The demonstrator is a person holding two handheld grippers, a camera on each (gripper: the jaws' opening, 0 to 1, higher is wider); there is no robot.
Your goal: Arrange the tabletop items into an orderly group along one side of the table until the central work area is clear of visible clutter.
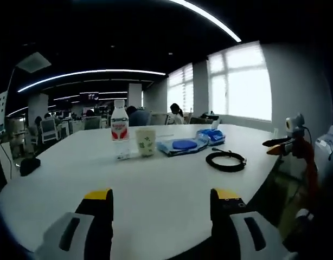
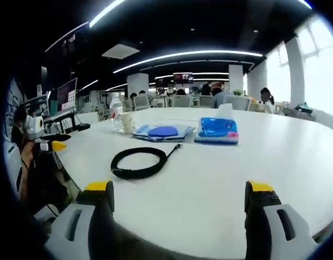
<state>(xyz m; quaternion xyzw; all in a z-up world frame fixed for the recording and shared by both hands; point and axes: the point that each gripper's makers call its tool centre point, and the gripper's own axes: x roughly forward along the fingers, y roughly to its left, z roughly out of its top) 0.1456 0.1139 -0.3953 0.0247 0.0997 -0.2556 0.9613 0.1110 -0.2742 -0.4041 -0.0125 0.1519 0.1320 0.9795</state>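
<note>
Yellow-tipped fingers (image 2: 258, 187) of the right gripper (image 2: 179, 189) are standing wide apart and holding nothing, hovering at the near edge of the white tabletop (image 2: 275, 168). The left gripper (image 1: 162, 196) is showing the same spread, empty fingers (image 1: 99, 195) in its own view.

Nearest item: a black coiled cable (image 2: 138, 161), lying flat just ahead and slightly left of the right gripper's fingers, its loose plug end trailing away towards the far items. In the left gripper view the cable is sitting well off to the right, so the right gripper is judged the nearer one for a pick.

Beyond the cable: a blue tissue pack (image 2: 217, 130) and, beside it, a flat pouch with a blue disc (image 2: 162, 131), its long axis running across the view.

Farther: a pale paper cup (image 2: 127, 122) and a water bottle (image 1: 119, 124) standing upright side by side.

Far left in the left gripper view: a small black object (image 1: 29, 164), lying well apart near the edge.
</note>
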